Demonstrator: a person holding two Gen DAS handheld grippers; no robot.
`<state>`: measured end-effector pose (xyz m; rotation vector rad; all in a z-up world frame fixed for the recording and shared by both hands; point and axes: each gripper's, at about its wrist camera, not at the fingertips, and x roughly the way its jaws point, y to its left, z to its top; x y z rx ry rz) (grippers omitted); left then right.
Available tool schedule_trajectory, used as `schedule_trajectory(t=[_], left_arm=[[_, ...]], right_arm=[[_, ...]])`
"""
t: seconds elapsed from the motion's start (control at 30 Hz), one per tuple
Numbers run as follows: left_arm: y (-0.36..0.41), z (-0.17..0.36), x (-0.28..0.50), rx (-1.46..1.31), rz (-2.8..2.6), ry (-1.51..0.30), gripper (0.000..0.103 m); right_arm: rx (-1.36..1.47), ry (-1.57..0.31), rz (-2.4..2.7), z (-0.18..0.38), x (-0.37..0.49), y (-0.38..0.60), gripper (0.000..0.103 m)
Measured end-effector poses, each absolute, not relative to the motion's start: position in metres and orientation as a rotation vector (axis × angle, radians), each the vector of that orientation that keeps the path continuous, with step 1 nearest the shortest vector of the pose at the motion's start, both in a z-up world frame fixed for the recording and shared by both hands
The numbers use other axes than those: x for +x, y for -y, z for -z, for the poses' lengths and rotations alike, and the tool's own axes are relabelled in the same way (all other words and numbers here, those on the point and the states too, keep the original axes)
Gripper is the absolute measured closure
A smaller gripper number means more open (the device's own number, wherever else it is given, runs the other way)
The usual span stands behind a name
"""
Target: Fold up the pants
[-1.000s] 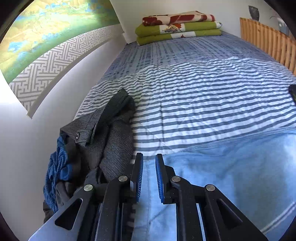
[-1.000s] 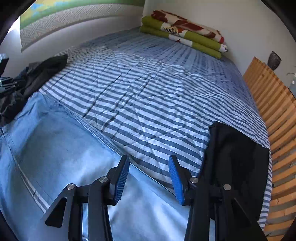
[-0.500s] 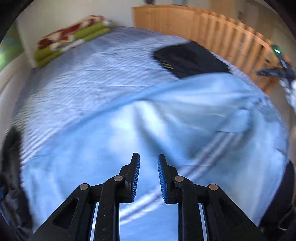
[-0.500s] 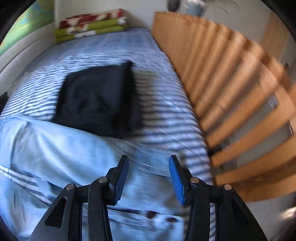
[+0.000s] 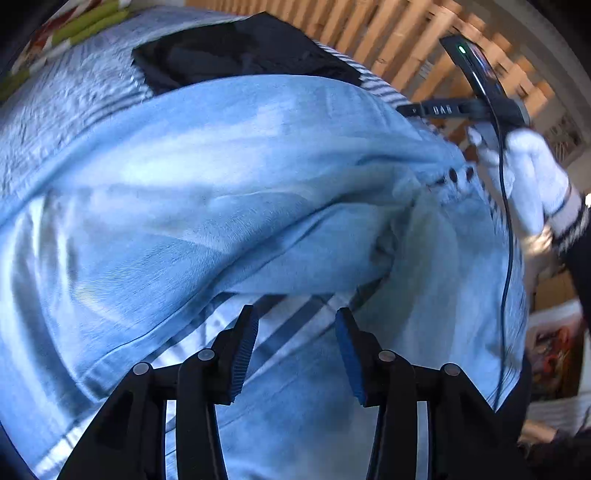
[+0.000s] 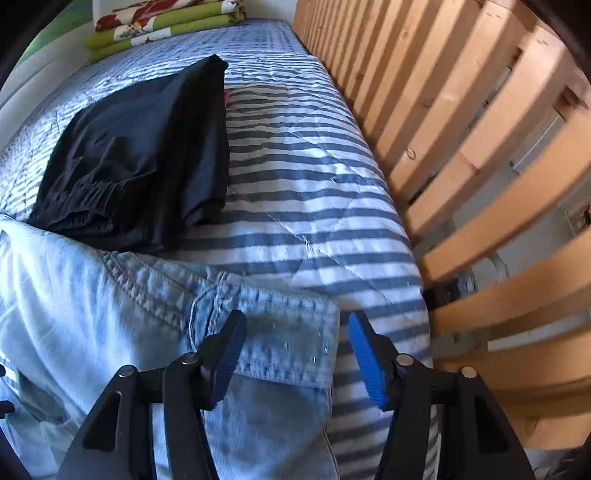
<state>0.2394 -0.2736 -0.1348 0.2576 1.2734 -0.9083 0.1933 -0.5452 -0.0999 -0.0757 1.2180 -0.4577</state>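
Note:
Light blue jeans (image 5: 229, 192) lie spread over the striped bed and fill most of the left wrist view. My left gripper (image 5: 293, 354) is open and hovers over a leg fold with nothing between its fingers. In the right wrist view the jeans' waistband (image 6: 280, 332) lies under my right gripper (image 6: 295, 352), which is open, its fingers standing on either side of the waistband corner. The right gripper body (image 5: 480, 92) and a white-gloved hand (image 5: 532, 184) appear at the jeans' far end in the left wrist view.
Folded black pants (image 6: 144, 155) lie on the striped bedcover (image 6: 306, 184) just beyond the jeans. A wooden slatted rail (image 6: 480, 147) runs along the bed's right side. Folded green and red blankets (image 6: 162, 26) are stacked at the head.
Both grippers swung from the left side of the bed toward the waistband end. The left gripper's jaws have opened wider. The right gripper now sits over the waistband corner.

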Motion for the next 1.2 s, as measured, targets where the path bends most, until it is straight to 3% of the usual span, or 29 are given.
schedule_trajectory(t=[0.1,0.37,0.7,0.9,1.07,1.2], left_arm=[[0.277,0.147,0.253,0.143,0.879,-1.336,0.055],[0.250,0.124,0.229,0.267,0.897,-1.262,0.055],[0.057,0.040,0.196,0.087,0.643,-1.113,0.055],[-0.068,0.042,0.149,-0.024,0.494,-1.132,0.055],[-0.078,0.070,0.099,0.020,0.497,-1.179,0.055],[-0.008,0.072,0.071,0.161,0.661,-1.154,0.055]], right_arm=[[-0.079,-1.233,0.474,0.107,0.202,0.546,0.042],[-0.059,-1.151,0.382,0.063,0.169,0.515,0.042],[0.005,-0.989,0.278,-0.024,0.051,0.425,0.042],[-0.155,-1.096,0.193,0.008,-0.012,0.351,0.042],[-0.063,-1.152,0.284,0.029,-0.050,0.361,0.042],[0.003,-1.188,0.438,0.036,-0.068,0.402,0.042]])
